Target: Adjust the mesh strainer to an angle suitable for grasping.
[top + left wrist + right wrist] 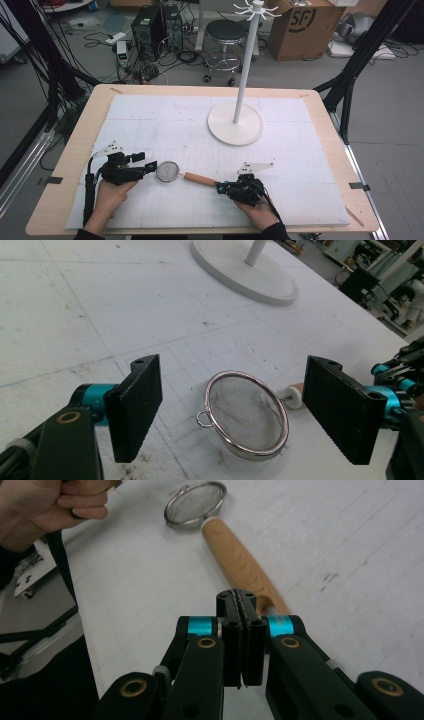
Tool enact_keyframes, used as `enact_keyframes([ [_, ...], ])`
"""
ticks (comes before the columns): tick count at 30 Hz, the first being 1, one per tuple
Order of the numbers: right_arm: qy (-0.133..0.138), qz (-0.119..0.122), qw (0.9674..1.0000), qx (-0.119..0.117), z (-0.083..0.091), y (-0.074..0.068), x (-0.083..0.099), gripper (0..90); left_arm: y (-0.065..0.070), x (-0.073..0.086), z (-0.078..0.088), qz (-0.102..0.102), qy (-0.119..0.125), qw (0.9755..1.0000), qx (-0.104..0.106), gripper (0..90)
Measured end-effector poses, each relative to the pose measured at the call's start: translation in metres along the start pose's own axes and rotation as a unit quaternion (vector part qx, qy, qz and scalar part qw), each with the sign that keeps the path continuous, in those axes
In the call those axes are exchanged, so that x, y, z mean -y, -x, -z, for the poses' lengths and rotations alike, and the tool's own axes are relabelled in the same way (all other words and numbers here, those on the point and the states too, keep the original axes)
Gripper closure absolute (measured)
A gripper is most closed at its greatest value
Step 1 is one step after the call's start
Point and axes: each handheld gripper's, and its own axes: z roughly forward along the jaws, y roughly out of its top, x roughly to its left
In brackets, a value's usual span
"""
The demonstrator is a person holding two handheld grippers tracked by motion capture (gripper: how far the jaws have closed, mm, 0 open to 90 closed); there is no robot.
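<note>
While the strainer [168,171] lay on the white foam mat [150,115] near the front edge of the table [75,140], you had a gripper on each side of it. Taking the strainer as the reference, your left gripper [148,165] sat just to its left in the high view, with the fingertips close to the metal rim. In the left gripper view, the left gripper [235,410] had its jaws spread wide, one black pad on either side of the mesh bowl [247,415], and neither pad touched the rim. The bowl rested tilted on the mat, with its small wire loop [204,418] turned toward the camera.

To the right of the mesh bowl, the wooden handle [199,179] ran out along the mat toward your right gripper [221,187]. In the right gripper view, the right gripper [242,602] had its jaws pressed together with nothing between them. The closed tips sat just beside the near end of the handle [240,562], on its left side in that view; whether they touched the wood could not be told. The strainer rim [195,502] lay at the far end of the handle in that view, and your left hand [40,510] showed beyond it.

Behind the strainer, well apart from it, the white stand [235,122] stood upright on its round base.
</note>
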Motion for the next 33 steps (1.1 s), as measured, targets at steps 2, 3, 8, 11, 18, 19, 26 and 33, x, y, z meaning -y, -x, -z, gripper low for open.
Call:
enact_keyframes([
  [2, -0.008, -0.008, 0.9999, -0.004, -0.001, 0.001, 0.001, 89.9, 0.000, 0.000, 0.000, 0.000, 0.001, 1.0000, 0.000, 24.5],
  [3, -0.008, -0.008, 0.9999, -0.006, -0.001, 0.001, 0.001, 89.9, 0.000, 0.000, 0.000, 0.002, 0.003, 1.0000, -0.001, 24.5],
  [8, -0.025, -0.013, 0.9995, -0.015, -0.003, 0.000, 0.002, 89.9, -0.002, 0.001, 0.002, 0.004, 0.006, 1.0000, -0.002, 24.4],
  [11, -0.043, -0.021, 0.9988, -0.013, -0.006, 0.001, 0.001, 89.9, -0.003, 0.001, 0.003, 0.007, 0.011, 0.9999, -0.003, 24.2],
  [18, -0.067, -0.050, 0.9964, 0.010, -0.013, 0.006, -0.004, 90.0, -0.004, 0.001, 0.007, 0.013, 0.012, 0.9998, -0.006, 24.4],
  [19, -0.068, -0.054, 0.9962, 0.007, -0.013, 0.007, -0.004, 90.0, -0.004, 0.001, 0.007, 0.013, 0.013, 0.9998, -0.006, 24.4],
  [26, -0.059, -0.065, 0.9959, 0.022, -0.013, 0.015, -0.008, 90.0, -0.001, -0.001, 0.007, 0.007, 0.015, 0.9999, -0.002, 24.0],
  [33, -0.052, -0.084, 0.9947, 0.031, -0.015, 0.026, -0.014, 90.0, 0.005, -0.002, 0.003, -0.024, 0.011, 0.9997, -0.001, 24.0],
])
